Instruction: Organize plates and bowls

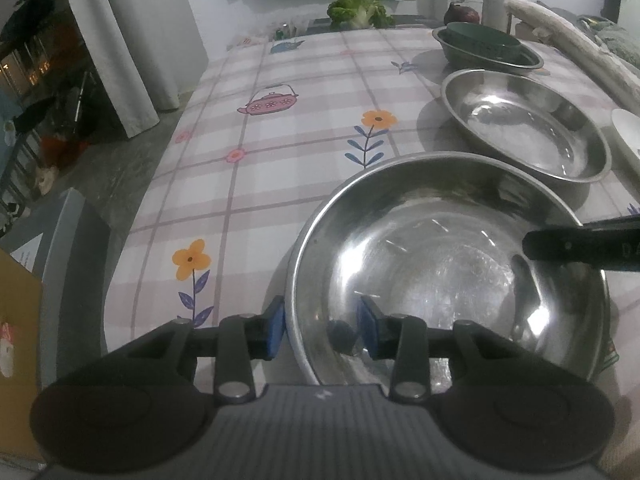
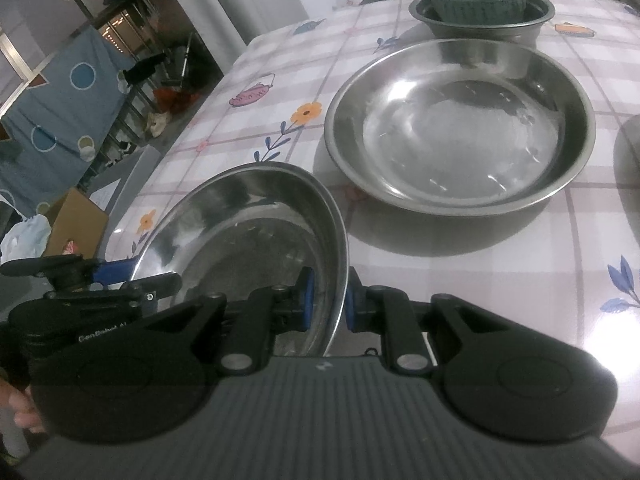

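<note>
Left wrist view: the left gripper [image 1: 323,326] straddles the near rim of a steel bowl [image 1: 448,268], one blue pad outside the wall and one inside; both pads stand clear of the metal, so the jaws are released around the rim rather than clamped on it; the bowl sits at the near edge of a table [image 1: 280,152] covered in a checked cloth printed with flowers and teapots; a black finger of the right gripper [image 1: 580,246] reaches in over the bowl's right rim.

Beyond this bowl, near but apart, lies a wider steel plate [image 1: 524,124]; further back a green bowl [image 1: 484,38] rests inside another steel dish [image 1: 488,58]; a white dish [image 1: 628,136] shows at the right edge; a lettuce [image 1: 360,10] lies at the far end of the table.

Right wrist view: the right gripper [image 2: 327,304] is clenched on the right rim of the steel bowl [image 2: 248,232], its blue pads pressing the thin wall from both sides; the bowl looks tilted, its right rim raised; the left gripper [image 2: 116,280] appears at the bowl's left side; the steel plate [image 2: 460,128] lies just behind, flat on the cloth, with the green bowl [image 2: 476,0] in its steel dish [image 2: 484,26] beyond.
</note>
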`<state>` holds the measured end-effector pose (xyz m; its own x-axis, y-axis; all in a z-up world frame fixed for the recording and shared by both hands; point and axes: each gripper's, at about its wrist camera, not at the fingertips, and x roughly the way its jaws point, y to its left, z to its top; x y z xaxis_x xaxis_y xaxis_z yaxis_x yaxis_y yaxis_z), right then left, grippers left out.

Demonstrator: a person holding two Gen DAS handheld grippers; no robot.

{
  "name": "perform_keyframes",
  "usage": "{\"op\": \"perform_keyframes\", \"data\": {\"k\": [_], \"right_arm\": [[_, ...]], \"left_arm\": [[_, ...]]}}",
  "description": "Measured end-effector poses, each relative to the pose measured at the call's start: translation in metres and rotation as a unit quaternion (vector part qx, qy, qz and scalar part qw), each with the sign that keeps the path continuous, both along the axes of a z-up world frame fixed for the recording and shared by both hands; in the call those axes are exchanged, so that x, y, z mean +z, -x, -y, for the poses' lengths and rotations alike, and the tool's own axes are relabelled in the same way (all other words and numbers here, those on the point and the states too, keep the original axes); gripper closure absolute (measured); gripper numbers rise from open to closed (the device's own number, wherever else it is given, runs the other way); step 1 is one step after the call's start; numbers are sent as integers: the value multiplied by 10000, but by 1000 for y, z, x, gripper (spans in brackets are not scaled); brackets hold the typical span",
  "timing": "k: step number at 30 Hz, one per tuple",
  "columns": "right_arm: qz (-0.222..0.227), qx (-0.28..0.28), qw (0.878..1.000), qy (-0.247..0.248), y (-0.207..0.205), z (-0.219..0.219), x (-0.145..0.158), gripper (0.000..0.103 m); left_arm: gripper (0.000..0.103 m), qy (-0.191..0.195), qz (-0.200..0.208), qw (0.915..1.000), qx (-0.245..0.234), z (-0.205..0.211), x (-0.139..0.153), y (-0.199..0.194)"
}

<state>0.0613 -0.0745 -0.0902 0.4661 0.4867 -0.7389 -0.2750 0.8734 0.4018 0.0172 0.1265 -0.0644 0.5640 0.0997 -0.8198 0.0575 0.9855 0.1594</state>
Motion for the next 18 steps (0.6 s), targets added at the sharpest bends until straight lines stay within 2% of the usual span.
{"op": "perform_keyframes", "data": {"k": [8, 18], "right_arm": [[10, -13, 10000, -17, -1, 0, 0, 88], [19, -6, 10000, -20, 0, -1, -1, 85]], "left_arm": [[59, -44, -29, 10000, -39, 3, -3, -2], [60, -39, -40, 10000, 23, 4, -3, -4]]}}
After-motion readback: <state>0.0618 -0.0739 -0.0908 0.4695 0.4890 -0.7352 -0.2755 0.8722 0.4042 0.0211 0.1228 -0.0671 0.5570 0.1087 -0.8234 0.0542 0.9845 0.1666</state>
